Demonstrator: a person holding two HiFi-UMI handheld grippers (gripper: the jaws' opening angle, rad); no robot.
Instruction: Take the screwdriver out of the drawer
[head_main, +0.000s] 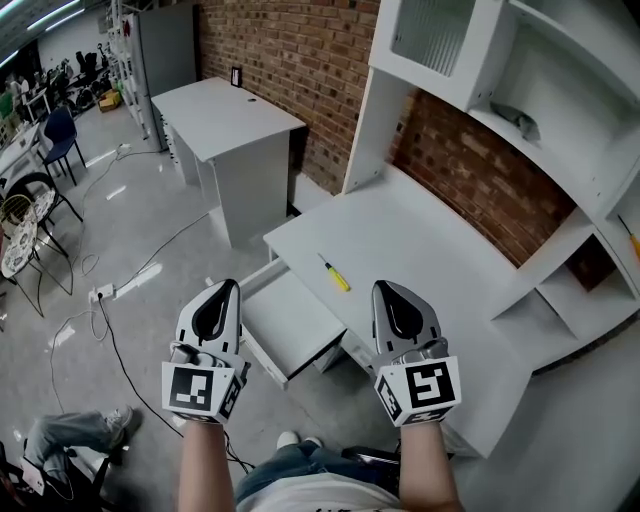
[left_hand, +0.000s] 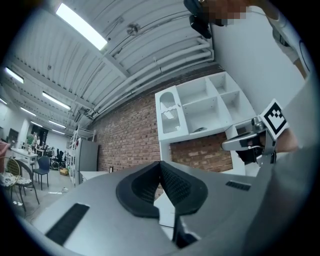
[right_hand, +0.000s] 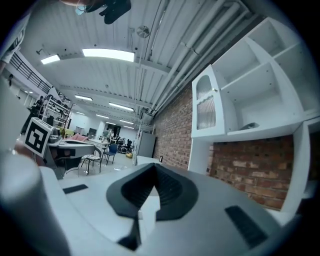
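A yellow-handled screwdriver (head_main: 334, 274) lies on the white desk top (head_main: 420, 250), just behind the open drawer (head_main: 290, 325). My left gripper (head_main: 225, 288) hovers over the drawer's left side, raised well above it. Beside it, my right gripper (head_main: 385, 290) hangs above the desk's front edge, right of the screwdriver. Both point roughly level toward the brick wall. In the left gripper view the left gripper (left_hand: 161, 165) has its pads together with nothing between them. The right gripper (right_hand: 153, 166) looks the same in its own view.
White shelving (head_main: 560, 110) rises at the right of the desk, with a small grey item on one shelf. A second white desk (head_main: 225, 125) stands further back by the brick wall. Cables (head_main: 110, 330) run over the floor at left. Chairs (head_main: 30, 215) stand at far left.
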